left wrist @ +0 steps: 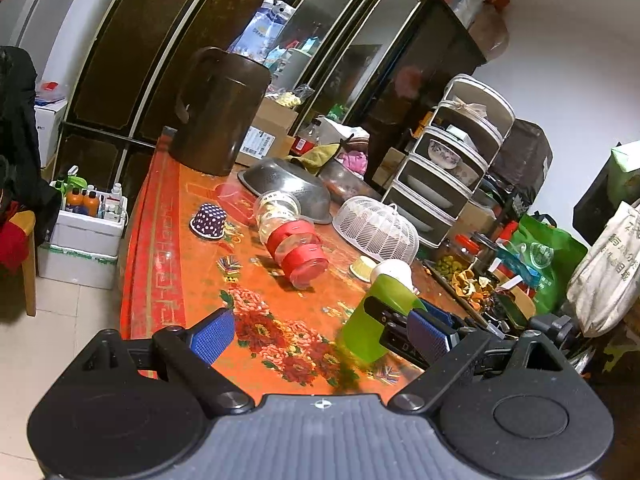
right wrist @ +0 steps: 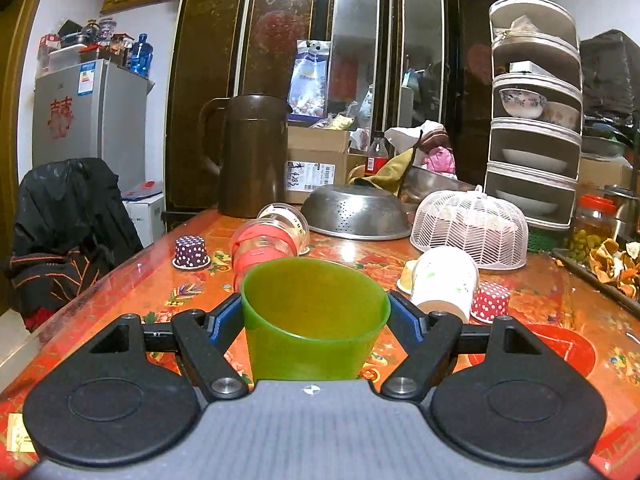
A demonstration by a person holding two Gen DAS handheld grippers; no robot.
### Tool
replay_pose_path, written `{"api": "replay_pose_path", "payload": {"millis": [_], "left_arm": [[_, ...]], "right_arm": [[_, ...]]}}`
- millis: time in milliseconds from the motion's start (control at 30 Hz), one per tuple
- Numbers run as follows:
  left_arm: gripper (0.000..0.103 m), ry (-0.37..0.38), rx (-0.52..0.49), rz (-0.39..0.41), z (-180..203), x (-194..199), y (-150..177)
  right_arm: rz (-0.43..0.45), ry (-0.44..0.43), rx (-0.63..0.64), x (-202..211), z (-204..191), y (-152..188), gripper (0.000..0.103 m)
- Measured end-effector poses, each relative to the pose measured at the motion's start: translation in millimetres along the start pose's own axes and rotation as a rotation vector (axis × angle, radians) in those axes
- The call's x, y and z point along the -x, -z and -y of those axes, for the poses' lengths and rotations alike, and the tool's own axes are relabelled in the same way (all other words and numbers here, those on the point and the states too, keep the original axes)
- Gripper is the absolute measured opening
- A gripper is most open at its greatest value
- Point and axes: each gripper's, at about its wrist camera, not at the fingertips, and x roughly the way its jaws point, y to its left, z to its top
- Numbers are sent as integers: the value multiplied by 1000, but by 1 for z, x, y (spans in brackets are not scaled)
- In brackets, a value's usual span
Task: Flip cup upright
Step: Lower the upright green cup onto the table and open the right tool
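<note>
A green plastic cup (right wrist: 316, 320) stands mouth up between the blue pads of my right gripper (right wrist: 316, 312), which is shut on its sides just below the rim. In the left wrist view the same green cup (left wrist: 370, 320) shows at the right, held by the other gripper. My left gripper (left wrist: 320, 334) is open and empty, above the floral red table (left wrist: 256, 320), with the cup just beyond its right finger (left wrist: 428, 334).
On the table lie a clear jar with red bands (right wrist: 264, 246) on its side, a purple dotted cup (right wrist: 191, 253) upside down, a white paper cup (right wrist: 446, 278), a red dotted cup (right wrist: 490, 300), a steel colander (right wrist: 356, 212), a white mesh cover (right wrist: 472, 228) and a brown jug (right wrist: 252, 156).
</note>
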Motion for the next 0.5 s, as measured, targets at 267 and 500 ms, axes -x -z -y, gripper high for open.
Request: {"api": "replay_pose_path", "payload": {"millis": [267,500], "left_arm": [[95,-8,18,-18,-6,-6,3],[95,-14,16,-21,-6,-7,4]], "right_arm": [[-13,11,-27,-6,-2,-5,78],[-49,-3,-54,-11,-3,-5,83]]}}
